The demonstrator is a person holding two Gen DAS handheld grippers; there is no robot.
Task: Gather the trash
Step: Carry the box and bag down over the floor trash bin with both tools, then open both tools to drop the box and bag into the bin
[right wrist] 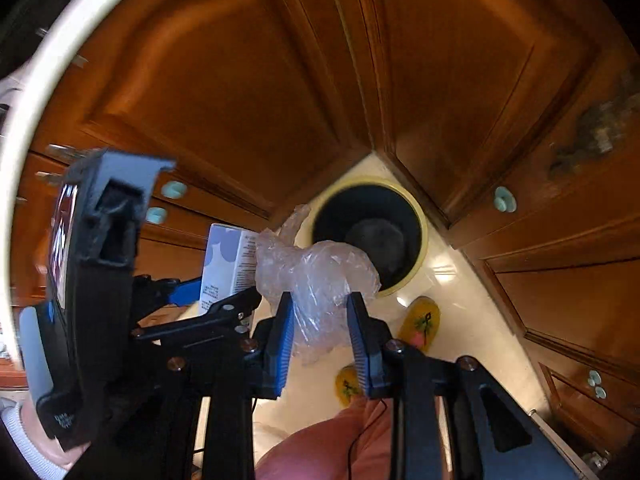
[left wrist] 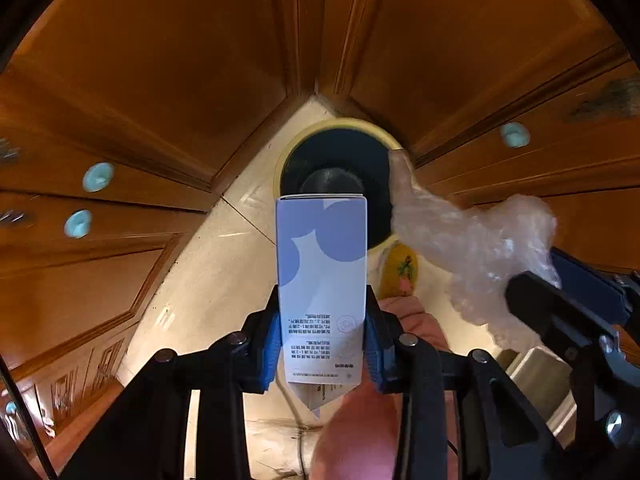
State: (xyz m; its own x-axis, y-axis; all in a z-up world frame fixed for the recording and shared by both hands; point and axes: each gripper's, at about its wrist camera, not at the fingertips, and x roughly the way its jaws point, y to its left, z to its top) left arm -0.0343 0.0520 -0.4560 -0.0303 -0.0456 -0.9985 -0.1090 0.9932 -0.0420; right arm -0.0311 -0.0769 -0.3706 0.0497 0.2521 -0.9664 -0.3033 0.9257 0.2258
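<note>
My left gripper (left wrist: 322, 322) is shut on a tall blue and white carton (left wrist: 322, 264), held upright above the floor. Beyond the carton stands a round bin (left wrist: 340, 136) with a yellow rim and a dark inside. My right gripper (right wrist: 320, 320) is shut on a crumpled wad of clear plastic wrap (right wrist: 316, 272); the same wrap (left wrist: 476, 256) reaches in from the right of the left wrist view. In the right wrist view the bin (right wrist: 420, 220) lies just past the wrap, and the carton (right wrist: 228, 264) sits to the left in the left gripper (right wrist: 216, 300).
Brown wooden cabinet doors (left wrist: 168, 92) with pale blue knobs (left wrist: 98, 176) close in the corner around the bin. The floor (left wrist: 208, 280) is cream tile. A person's yellow slippers (right wrist: 422, 322) and pink trouser legs (right wrist: 340, 440) are below the grippers.
</note>
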